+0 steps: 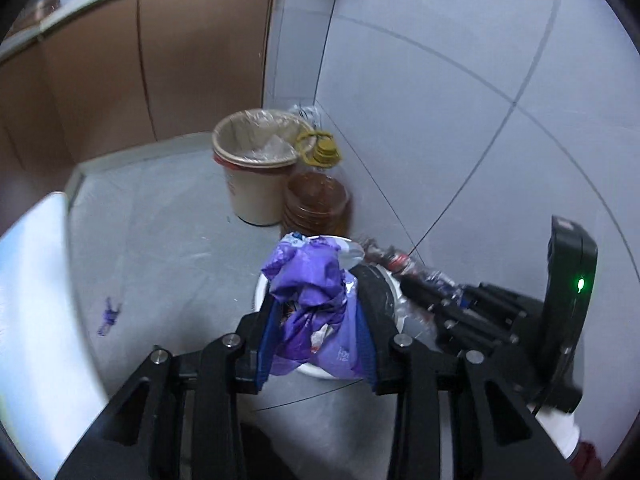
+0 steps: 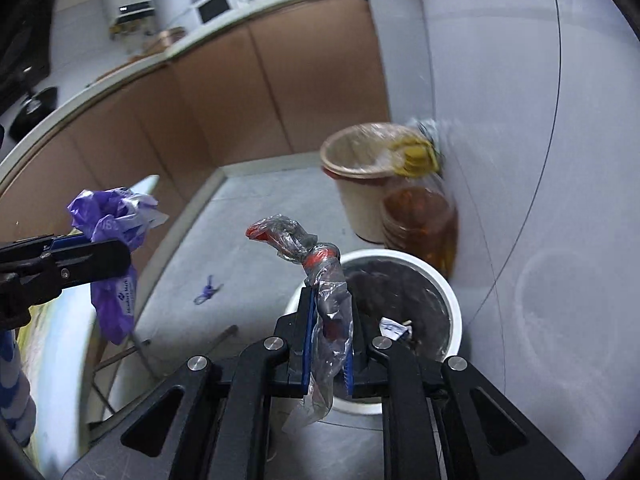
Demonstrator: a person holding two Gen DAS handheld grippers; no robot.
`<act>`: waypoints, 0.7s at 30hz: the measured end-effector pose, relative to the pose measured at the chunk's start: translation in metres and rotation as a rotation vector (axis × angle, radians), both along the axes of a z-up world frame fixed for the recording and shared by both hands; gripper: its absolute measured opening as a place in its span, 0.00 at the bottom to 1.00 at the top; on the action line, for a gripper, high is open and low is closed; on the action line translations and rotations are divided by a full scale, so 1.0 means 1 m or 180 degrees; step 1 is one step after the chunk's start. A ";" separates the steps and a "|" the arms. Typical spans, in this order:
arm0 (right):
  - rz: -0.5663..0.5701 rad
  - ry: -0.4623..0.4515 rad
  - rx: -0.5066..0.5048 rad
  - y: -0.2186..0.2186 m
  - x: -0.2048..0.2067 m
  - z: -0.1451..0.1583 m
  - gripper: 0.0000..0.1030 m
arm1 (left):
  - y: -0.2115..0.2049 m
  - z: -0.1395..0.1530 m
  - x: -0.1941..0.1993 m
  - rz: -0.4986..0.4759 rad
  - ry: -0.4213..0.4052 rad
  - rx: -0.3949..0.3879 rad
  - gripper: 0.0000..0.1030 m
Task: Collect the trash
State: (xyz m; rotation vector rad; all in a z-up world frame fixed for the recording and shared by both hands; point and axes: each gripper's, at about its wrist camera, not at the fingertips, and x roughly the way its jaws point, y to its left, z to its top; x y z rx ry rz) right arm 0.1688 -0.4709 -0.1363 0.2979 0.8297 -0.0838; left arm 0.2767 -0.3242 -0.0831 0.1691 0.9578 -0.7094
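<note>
Plainly, the left hand-held gripper (image 1: 316,316) grasping a crumpled purple plastic bag (image 1: 310,280) and the right hand-held gripper (image 2: 328,320) clenching a clear plastic wrapper (image 2: 326,304) hover over the white round bin (image 2: 450,292), so loose ends may snag the pads.

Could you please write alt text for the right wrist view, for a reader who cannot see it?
The right claw grips a crumpled clear plastic wrapper above a white bin on a grey kitchen floor. At left, the left claw holds a purple plastic bag. Behind stand a beige lined bin and an oil jug.
</note>
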 end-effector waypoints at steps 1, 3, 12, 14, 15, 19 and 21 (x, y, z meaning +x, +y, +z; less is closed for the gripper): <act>-0.0025 0.0025 0.0012 -0.003 0.004 -0.007 0.13 | -0.006 -0.005 0.006 -0.0001 0.0030 0.0009 0.35; -0.0067 0.0092 0.0019 -0.012 0.014 -0.021 0.14 | -0.020 -0.018 0.018 -0.0001 0.0111 0.0013 0.36; -0.0221 0.0303 0.0009 -0.031 0.040 -0.068 0.37 | -0.058 -0.066 0.055 0.0044 0.0373 -0.0045 0.53; -0.0250 0.0349 -0.0008 -0.033 0.041 -0.074 0.37 | -0.058 -0.070 0.058 0.0065 0.0401 -0.0044 0.54; -0.0262 0.0362 -0.0025 -0.033 0.040 -0.075 0.37 | -0.058 -0.071 0.060 0.0074 0.0403 -0.0047 0.54; -0.0307 0.0409 -0.0121 -0.029 0.034 -0.072 0.40 | -0.051 -0.067 0.057 0.0104 0.0358 -0.0070 0.54; -0.0312 0.0390 -0.0149 -0.027 0.030 -0.067 0.41 | -0.042 -0.061 0.052 0.0138 0.0317 -0.0087 0.54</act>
